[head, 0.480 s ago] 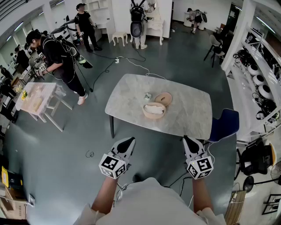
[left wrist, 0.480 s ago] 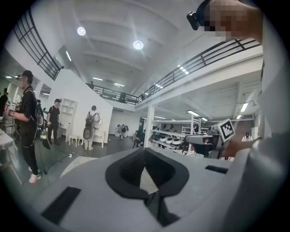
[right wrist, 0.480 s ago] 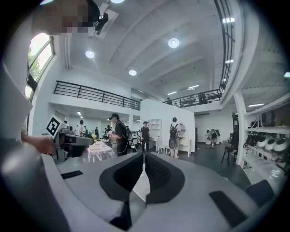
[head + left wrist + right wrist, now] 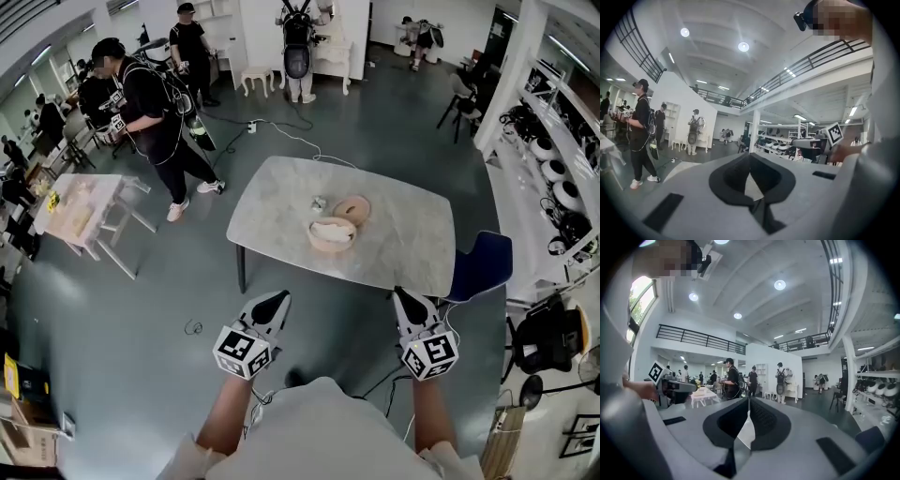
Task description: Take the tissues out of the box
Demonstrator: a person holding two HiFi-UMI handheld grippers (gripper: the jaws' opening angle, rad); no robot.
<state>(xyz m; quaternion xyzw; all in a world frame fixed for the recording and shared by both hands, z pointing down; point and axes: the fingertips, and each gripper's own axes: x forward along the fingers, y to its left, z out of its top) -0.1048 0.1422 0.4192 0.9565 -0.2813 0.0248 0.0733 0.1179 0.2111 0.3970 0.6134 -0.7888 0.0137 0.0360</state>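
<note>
- The left gripper (image 4: pixel 276 300), grey with a black-and-white marker cube, hangs low in front of the person. Its jaws are pressed together with nothing between them.
- The right gripper (image 4: pixel 404 296), its twin, is likewise closed tight and empty.
- The round pale wooden box (image 4: pixel 331 234) stands open near the middle of the light marble-look table (image 4: pixel 403 258) and is full of white tissues (image 4: pixel 329 230).
- The box is well apart from both grippers, with dark floor between.
- Its round wooden lid (image 4: pixel 352 208) lies flat just beside it on the far right. Whether the two touch cannot be told.
- A small pale crumpled thing (image 4: pixel 319 202) lies near the box on the far left, too small to identify.
- Since half a second ago both grippers have kept their places in the head view, and the table and box have barely moved.
- The one clear change is that the person in black clothes (image 4: pixel 155 112) has stepped along the floor at the left, nearer the table's far corner but well apart from it.
- A blue chair (image 4: pixel 483 264) is tucked at the table's right end.
- For the task this means nothing has begun: the lid is already off and the tissues are exposed.
- The likely next need is to close the gap to the table, then part one pair of jaws above the tissues.
</note>
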